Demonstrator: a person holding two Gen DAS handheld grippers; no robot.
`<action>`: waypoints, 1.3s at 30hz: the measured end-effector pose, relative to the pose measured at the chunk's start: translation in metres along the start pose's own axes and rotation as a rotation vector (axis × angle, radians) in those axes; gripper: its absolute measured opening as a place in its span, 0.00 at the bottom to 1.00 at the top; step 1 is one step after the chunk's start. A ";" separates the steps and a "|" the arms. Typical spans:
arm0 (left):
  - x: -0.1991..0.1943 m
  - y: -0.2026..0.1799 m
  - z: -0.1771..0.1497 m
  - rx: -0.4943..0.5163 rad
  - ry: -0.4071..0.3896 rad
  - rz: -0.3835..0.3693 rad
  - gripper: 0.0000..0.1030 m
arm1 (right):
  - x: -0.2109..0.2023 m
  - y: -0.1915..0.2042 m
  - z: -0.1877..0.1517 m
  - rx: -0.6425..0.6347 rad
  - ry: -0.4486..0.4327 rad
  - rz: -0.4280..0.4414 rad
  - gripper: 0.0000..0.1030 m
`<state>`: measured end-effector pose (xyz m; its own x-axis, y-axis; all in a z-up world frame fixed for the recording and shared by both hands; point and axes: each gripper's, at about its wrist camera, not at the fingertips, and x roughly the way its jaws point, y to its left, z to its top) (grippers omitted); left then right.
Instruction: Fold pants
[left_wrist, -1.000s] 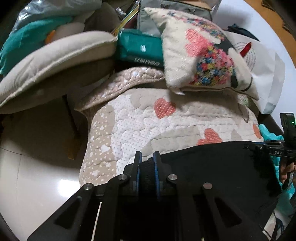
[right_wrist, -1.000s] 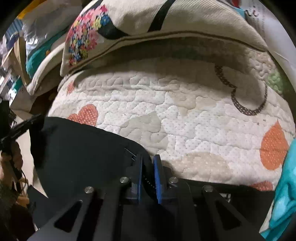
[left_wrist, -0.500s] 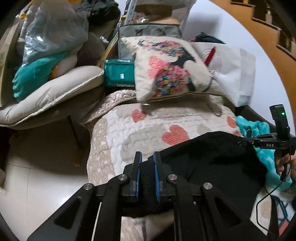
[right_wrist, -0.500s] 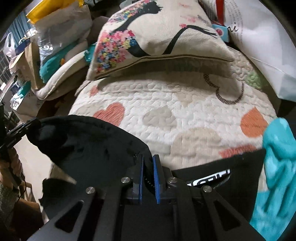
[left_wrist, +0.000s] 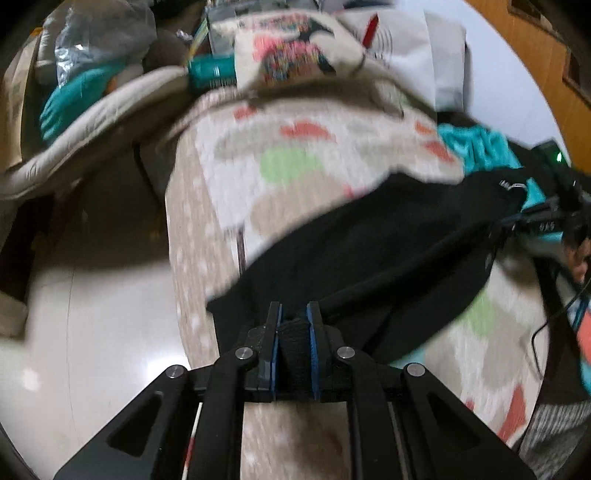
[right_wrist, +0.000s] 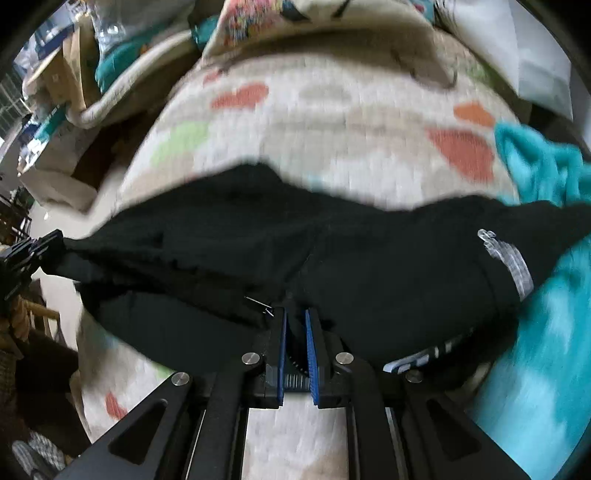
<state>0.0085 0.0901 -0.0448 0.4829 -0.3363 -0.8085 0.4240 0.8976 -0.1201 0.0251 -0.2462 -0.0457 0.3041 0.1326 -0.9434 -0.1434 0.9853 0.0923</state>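
Black pants (left_wrist: 388, 240) hang stretched between my two grippers above a quilted heart-print blanket (left_wrist: 295, 155). My left gripper (left_wrist: 294, 314) is shut on a bunched edge of the pants. My right gripper (right_wrist: 295, 317) is shut on another edge of the pants (right_wrist: 332, 258), which carry white lettering near the right. The right gripper also shows at the right edge of the left wrist view (left_wrist: 546, 218), and the left gripper at the left edge of the right wrist view (right_wrist: 29, 251). Both views are motion-blurred.
A teal garment (right_wrist: 535, 162) lies on the blanket at the right. A floral cushion (left_wrist: 295, 48), a beige pad (left_wrist: 92, 122) and bags are piled at the back. Pale tiled floor (left_wrist: 92, 332) lies left of the blanket (right_wrist: 332, 122).
Both grippers have pulled back toward the near end of the blanket, carrying the pants with them. More blanket now shows beyond the pants.
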 end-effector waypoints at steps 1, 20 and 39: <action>0.000 -0.004 -0.006 0.009 0.017 0.009 0.13 | 0.002 0.002 -0.007 -0.007 0.023 -0.016 0.11; -0.038 0.101 -0.016 -0.658 -0.063 0.028 0.25 | -0.017 0.104 0.017 -0.113 -0.098 0.124 0.47; -0.038 0.149 -0.046 -0.905 -0.174 0.080 0.26 | 0.108 0.339 0.044 -0.597 0.034 0.122 0.29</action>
<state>0.0183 0.2499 -0.0588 0.6245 -0.2360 -0.7445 -0.3400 0.7760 -0.5312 0.0505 0.1065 -0.1025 0.2233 0.2271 -0.9479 -0.6818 0.7314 0.0146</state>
